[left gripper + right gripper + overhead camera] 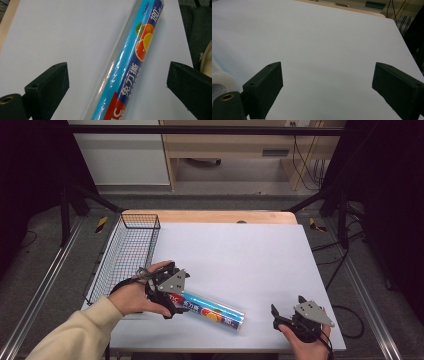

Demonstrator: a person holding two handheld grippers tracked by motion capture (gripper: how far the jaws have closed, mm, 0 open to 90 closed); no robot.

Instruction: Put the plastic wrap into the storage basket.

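White sheeting covers the table [240, 255], with a strip of bare wood along its far edge and dark floor beyond. Over the near left part, the left gripper [176, 301] has its jaws spread wide, one on each side of the cling-film roll [212, 310], without touching it as far as the left gripper view shows. The roll lies flat near the front edge, one end under that gripper and the other pointing toward the right gripper [286, 312], which hovers just off that end at the near right corner, jaws also wide apart and holding nothing. Most of the white surface behind and between both grippers is open; the wire basket [129, 251] stands along the left edge, just behind the left hand [135, 296]. From the left gripper view the roll's [130, 67] blue label with printed orange slices reads clearly, running diagonally between the jaws. From the right gripper view a pale roll end [220, 80] sits at the left edge. A cream sleeve [75, 332] comes in from bottom left, the hand wrapped around the gripper from behind; the right hand [307, 345] enters at the bottom edge.
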